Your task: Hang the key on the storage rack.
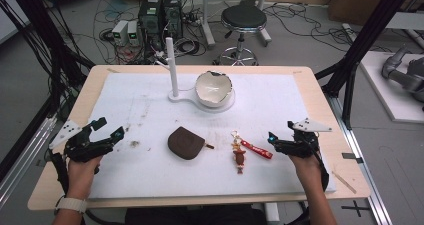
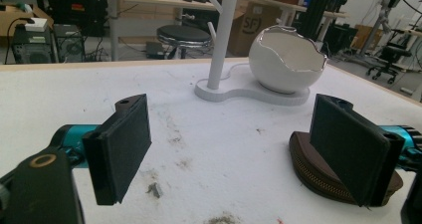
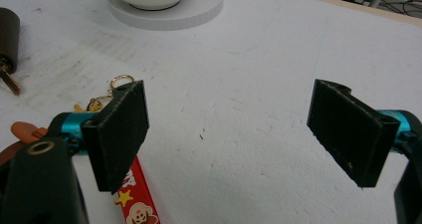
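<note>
Both tools, left [image 1: 106, 129] and right [image 1: 281, 135], gape wide at opposite mat [image 1: 150, 105] edges, pouch [image 1: 186, 142] between.

Bare white surface [image 1: 300, 100] before both claws — mid-surface blocked by brown zipped pouch [image 1: 185, 142], red-strapped keychain [image 1: 248, 150], white post stand [image 1: 172, 67].

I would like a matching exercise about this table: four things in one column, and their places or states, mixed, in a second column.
Things:
1. brown pouch
2. white bowl
3. keychain
4. left gripper

Places or states:
A. stands on the round part of the white stand's base
B. open, holding nothing, at the left edge of the mat
C. lies at the middle of the mat, its zip pull toward the keychain
D. lies between the pouch and the right gripper, with a red strap

Pairs: 1-C, 2-A, 3-D, 4-B
</note>
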`<action>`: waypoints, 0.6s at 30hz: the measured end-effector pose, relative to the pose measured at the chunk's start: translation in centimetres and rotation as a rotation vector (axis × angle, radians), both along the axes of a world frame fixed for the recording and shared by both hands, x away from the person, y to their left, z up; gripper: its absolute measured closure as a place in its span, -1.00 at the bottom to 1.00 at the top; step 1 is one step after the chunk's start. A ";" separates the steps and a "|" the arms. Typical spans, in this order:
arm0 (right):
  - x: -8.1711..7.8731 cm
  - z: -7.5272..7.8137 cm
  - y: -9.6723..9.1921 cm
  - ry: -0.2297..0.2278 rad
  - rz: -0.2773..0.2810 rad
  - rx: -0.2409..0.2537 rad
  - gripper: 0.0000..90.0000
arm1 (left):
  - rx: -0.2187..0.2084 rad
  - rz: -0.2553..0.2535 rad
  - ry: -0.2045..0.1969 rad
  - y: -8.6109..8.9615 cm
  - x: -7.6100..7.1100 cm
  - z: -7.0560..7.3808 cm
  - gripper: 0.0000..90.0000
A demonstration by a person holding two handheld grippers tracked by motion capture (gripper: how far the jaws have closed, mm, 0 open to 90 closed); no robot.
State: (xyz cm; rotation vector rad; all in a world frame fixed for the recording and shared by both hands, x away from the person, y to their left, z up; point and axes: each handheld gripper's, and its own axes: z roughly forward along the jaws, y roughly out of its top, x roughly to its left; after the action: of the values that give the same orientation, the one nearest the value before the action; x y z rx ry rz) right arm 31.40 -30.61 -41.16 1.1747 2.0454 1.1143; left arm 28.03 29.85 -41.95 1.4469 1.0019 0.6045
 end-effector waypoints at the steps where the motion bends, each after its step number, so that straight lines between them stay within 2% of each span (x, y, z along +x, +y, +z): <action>1: 0.0 0.0 -0.1 -0.002 -0.001 -0.003 -0.63 | -0.001 0.000 0.000 0.0 0.0 0.0 -0.63; 13: -0.1 0.0 0.2 -0.008 0.004 0.015 -0.63 | -0.005 0.003 0.011 -0.3 0.3 -0.2 -0.63; 16: 0.0 0.0 0.6 0.001 0.027 0.016 -0.50 | 0.001 0.003 0.006 -0.3 0.1 0.0 -0.63; 18: 0.1 0.0 0.7 0.013 0.030 0.029 -0.49 | 0.006 0.000 0.005 -0.2 0.1 0.0 -0.63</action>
State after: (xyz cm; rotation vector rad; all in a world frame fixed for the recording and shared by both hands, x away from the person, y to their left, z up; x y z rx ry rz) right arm 31.51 -29.87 -41.16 1.1723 2.0697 1.1562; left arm 28.09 29.62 -41.95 1.4539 1.0050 0.6049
